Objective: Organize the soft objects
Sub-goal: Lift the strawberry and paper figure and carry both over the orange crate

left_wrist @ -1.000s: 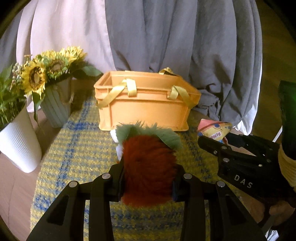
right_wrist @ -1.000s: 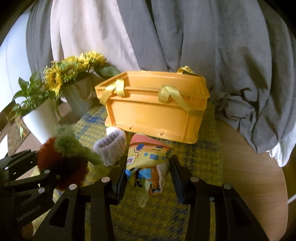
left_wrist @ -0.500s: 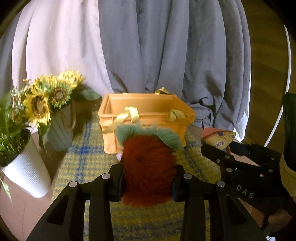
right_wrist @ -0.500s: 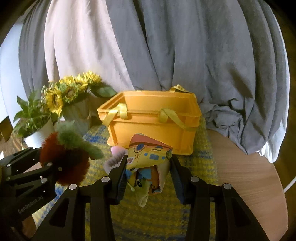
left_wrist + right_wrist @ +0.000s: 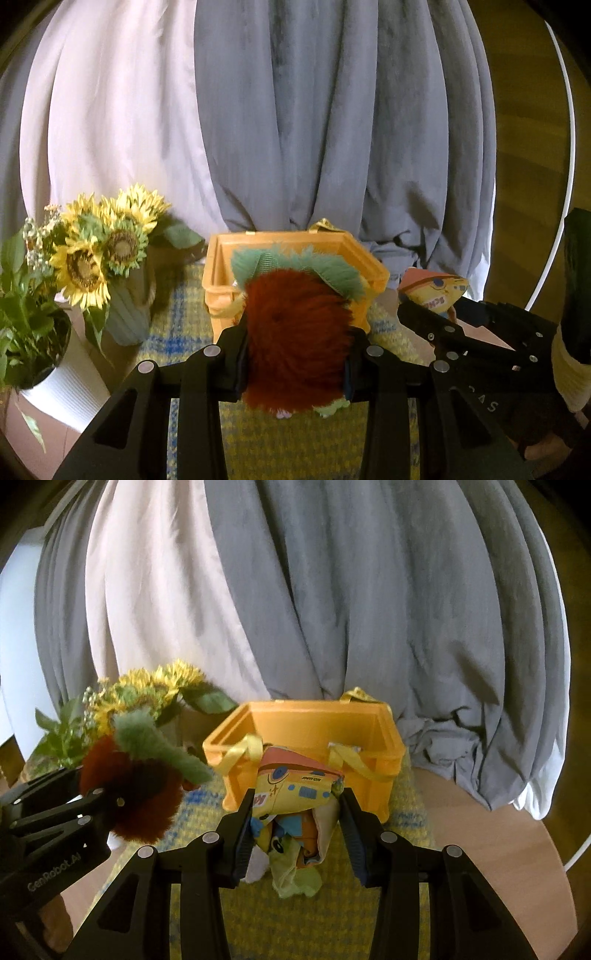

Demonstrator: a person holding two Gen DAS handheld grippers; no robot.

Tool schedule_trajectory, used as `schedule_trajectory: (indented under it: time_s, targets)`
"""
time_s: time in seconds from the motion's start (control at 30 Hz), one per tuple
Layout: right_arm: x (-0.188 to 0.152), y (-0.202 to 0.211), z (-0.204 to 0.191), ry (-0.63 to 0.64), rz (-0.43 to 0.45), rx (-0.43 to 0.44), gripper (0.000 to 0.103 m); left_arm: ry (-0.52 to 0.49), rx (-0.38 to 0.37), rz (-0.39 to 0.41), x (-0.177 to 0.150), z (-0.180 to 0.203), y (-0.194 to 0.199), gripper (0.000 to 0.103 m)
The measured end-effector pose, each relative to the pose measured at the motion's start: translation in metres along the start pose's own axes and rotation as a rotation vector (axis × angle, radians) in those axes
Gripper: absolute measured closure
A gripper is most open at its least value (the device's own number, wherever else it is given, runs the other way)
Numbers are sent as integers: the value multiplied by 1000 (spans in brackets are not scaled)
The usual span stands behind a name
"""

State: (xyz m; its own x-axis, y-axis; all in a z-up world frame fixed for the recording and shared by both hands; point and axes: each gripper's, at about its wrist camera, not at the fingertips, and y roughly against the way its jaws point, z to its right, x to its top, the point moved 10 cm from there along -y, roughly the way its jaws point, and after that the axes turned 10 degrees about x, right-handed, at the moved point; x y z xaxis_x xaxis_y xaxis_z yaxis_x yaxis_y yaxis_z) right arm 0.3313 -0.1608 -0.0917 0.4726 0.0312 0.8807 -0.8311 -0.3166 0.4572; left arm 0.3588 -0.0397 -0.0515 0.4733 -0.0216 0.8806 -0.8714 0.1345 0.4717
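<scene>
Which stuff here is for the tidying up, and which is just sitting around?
For the job:
- furry red toy, squeezed in the left claw
- yellow cartoon toy, squeezed in the right claw
- orange basket, open at the top

Just sitting around:
- sunflowers
- white plant pot
- checked mat
- grey curtain

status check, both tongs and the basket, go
Left tongs shut on red furry toy. Right tongs shut on yellow cloth toy. Orange basket ahead, open. Nothing in the way.

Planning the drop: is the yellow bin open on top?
Open. The yellow bin shows its bare inner walls and no lid; its floor is hidden.
</scene>
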Motion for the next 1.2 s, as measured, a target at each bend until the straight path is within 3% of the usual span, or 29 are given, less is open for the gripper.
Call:
schedule_trajectory:
  time_s: [0.57,1.2]
  targets:
    - [49,-18,18,4,43,-29,59,-4,28,48,45,-3,-28,66]
    - [82,-75,39,-10,-11,-7,59,-45,59,43,85,-10,-89,66]
